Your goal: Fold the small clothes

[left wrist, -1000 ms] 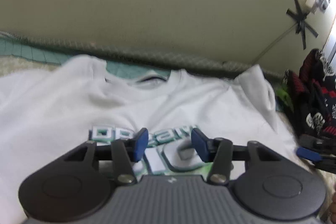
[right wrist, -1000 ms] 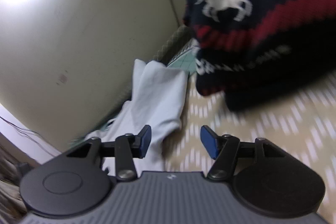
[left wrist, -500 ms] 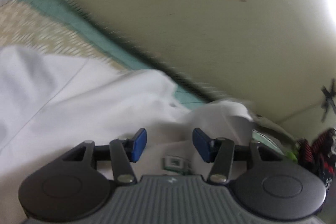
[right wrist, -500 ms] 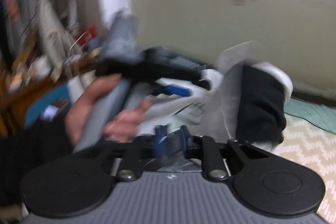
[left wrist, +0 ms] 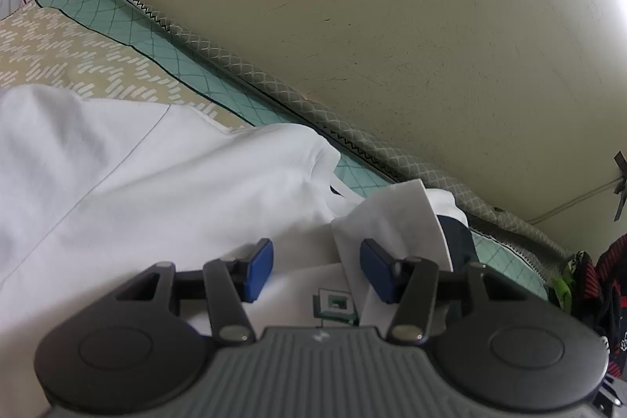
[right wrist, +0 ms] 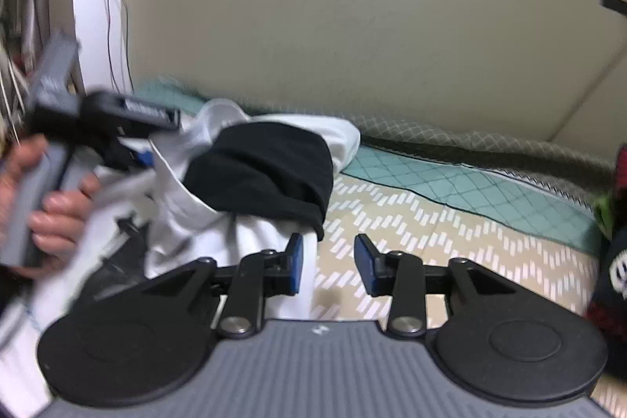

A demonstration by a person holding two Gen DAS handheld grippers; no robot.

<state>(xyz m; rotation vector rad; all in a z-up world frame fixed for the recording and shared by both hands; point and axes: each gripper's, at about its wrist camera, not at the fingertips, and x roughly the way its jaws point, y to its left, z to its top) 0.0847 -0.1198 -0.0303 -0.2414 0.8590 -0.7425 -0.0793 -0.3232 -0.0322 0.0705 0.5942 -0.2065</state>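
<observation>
A white T-shirt (left wrist: 164,190) lies spread on the bed, a bit of its green print (left wrist: 333,302) showing. One sleeve flap (left wrist: 395,222) is folded over onto the body and shows a black part (right wrist: 266,167). My left gripper (left wrist: 316,271) hovers low over the shirt, open, pads apart with loose fabric beneath and the flap's edge by the right pad. In the right wrist view a hand (right wrist: 55,218) holds that left gripper (right wrist: 141,155) against the shirt. My right gripper (right wrist: 330,263) stands open over the bedspread at the shirt's right edge, nothing between its pads.
The bedspread (right wrist: 431,222) is beige with white dashes and a teal border (left wrist: 188,65) along the wall (left wrist: 392,26). A dark red-patterned sweater pile (left wrist: 603,281) lies at the right, also the sweater pile (right wrist: 615,273). Cluttered shelves (right wrist: 19,26) stand far left.
The right gripper swung from the sweater pile over the shirt, shut on the white sleeve, laid it across and has let go. The left gripper slid toward the shirt's left shoulder and rolled.
</observation>
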